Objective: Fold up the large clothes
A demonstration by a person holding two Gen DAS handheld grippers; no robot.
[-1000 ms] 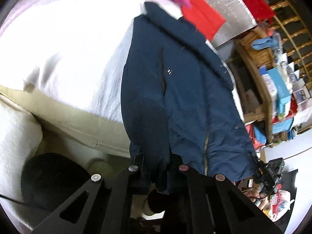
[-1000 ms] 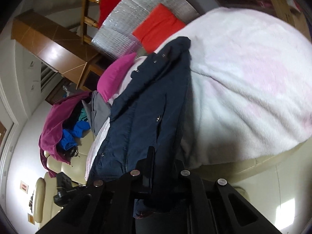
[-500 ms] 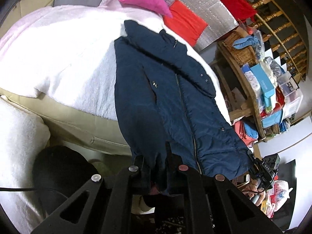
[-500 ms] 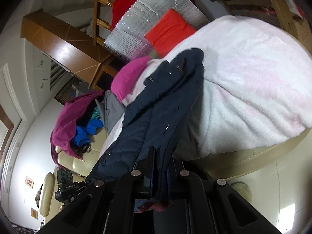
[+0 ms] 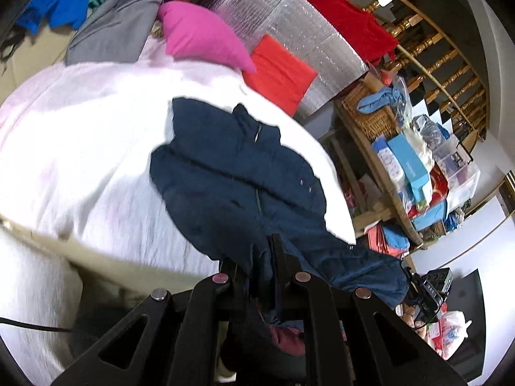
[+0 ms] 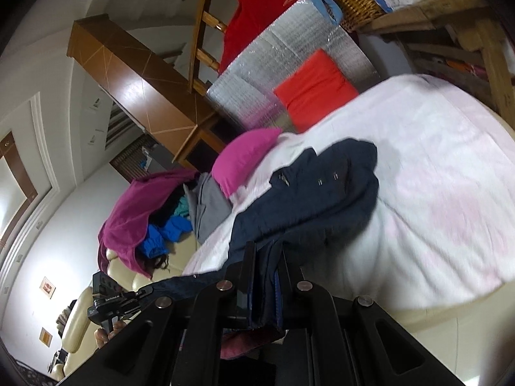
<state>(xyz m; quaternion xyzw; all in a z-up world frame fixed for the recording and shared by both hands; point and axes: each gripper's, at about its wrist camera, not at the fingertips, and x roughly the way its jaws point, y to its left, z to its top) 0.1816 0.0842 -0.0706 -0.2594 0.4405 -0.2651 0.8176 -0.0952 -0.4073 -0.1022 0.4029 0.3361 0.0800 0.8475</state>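
We have carried the navy jacket (image 5: pixel 231 189) hem toward the pink pillow (image 5: pixel 202 40). The jacket now bunches, no longer stretched flat on the bed (image 5: pixel 80 148).

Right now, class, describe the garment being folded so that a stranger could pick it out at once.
Find the wide white blanket covering the bed. On it lies a navy jacket, its near edge pinched by both tongs. It is the only dark blue garment there; the pink cushion and red cushion sit beyond it.

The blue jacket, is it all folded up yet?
Not yet. The blue jacket lies bunched on the white blanket, its hem pinched in both grippers' fingers.
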